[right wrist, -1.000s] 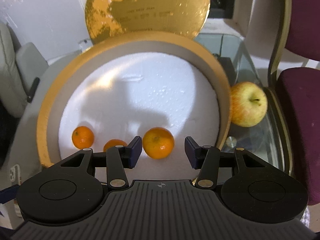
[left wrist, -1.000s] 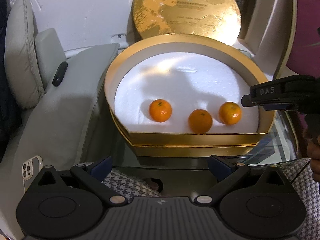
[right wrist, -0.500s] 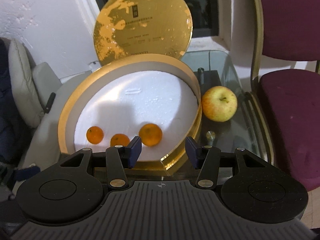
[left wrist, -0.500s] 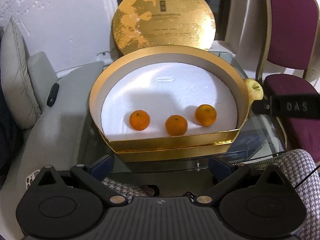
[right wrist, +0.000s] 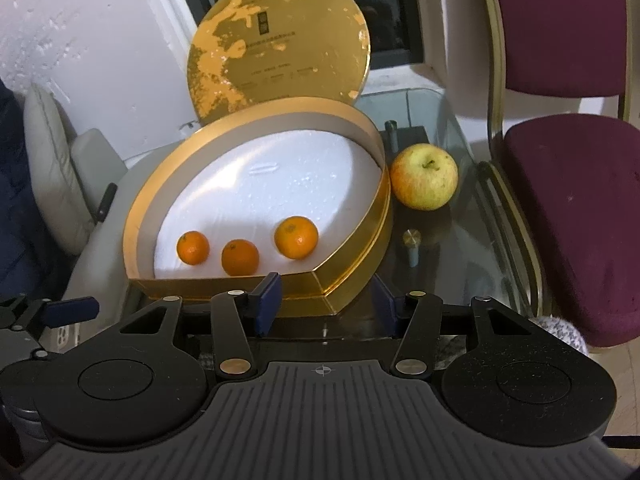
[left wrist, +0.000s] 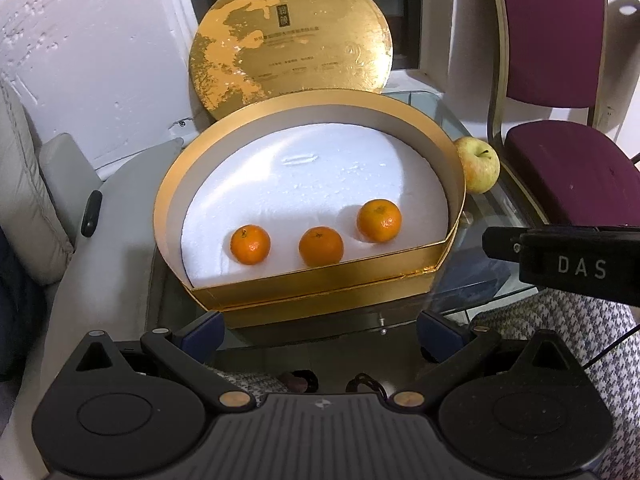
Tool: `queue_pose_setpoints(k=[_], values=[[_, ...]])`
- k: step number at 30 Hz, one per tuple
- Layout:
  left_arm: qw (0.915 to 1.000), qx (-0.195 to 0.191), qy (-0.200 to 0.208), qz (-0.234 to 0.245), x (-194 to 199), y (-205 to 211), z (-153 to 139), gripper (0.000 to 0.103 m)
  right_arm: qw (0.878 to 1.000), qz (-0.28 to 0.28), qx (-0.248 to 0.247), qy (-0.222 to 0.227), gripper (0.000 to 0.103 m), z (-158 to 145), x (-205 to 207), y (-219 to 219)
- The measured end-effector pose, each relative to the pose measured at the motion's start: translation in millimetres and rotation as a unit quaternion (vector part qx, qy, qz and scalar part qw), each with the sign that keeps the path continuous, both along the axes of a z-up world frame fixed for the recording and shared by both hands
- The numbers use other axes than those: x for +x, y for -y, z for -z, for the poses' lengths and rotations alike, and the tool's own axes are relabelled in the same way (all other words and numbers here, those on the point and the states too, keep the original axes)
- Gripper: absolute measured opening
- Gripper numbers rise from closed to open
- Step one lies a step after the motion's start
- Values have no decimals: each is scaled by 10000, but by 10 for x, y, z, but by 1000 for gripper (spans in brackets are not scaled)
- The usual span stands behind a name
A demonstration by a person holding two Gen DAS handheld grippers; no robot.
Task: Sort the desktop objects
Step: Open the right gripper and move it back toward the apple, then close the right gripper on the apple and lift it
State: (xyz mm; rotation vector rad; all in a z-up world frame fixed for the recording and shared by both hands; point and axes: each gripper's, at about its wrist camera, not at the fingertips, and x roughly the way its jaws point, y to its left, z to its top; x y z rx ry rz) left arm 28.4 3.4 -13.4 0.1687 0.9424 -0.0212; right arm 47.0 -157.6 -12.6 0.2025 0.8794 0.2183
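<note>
Three mandarins (left wrist: 320, 245) lie in a loose row on the white foam lining of a gold, half-round gift box (left wrist: 316, 280), near its straight front wall. The box sits on a glass counter (right wrist: 452, 248) in front of you. Its round gold lid (left wrist: 290, 42) stands upright behind it, leaning against a white, rough-plastered wall (left wrist: 92, 60) and a dark window.

Just beside the box's curved right wall, outside it, a yellow-red apple (right wrist: 425, 176) rests on the glass; whether it touches the box you cannot tell. A small brass-capped fitting (right wrist: 412, 245) shows on the glass in front of the apple.

To the right of the counter stands a chair with a maroon seat (right wrist: 568, 208) and back in a gold-coloured frame. To the left is a grey cushioned sofa (left wrist: 28, 184) with a small black object (left wrist: 91, 213) lying on its arm.

Your left gripper (left wrist: 320, 330) hangs in front of the box's straight wall, jaws spread wide with nothing between them. Your right gripper (right wrist: 328, 300) is at the box's front right corner, jaws parted with nothing in them. Houndstooth fabric (left wrist: 568, 320) shows below the grippers.
</note>
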Motion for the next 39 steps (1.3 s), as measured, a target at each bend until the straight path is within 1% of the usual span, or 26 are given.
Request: queue_pose_setpoints(k=[11, 16, 22, 27, 30, 39], values=[[9999, 59, -104, 86, 93, 90, 72, 102, 9998, 117, 100, -86, 56, 91, 60, 105], [9998, 33, -172, 107, 199, 107, 124, 102, 9994, 273, 183, -116, 62, 132, 132, 233], [9998, -64, -173, 23, 370, 80, 169, 102, 9977, 597, 304, -127, 67, 187, 419, 402], [9998, -155, -97, -90, 537, 46, 203, 102, 9956, 843, 391, -153, 67, 243, 679, 519], [9996, -198, -127, -140, 651, 31, 243, 102, 9942, 982, 406, -190, 67, 289, 864, 573], [9992, -272, -141, -270, 942, -38, 309, 102, 9875, 1455, 458, -401, 67, 515, 1313, 703]])
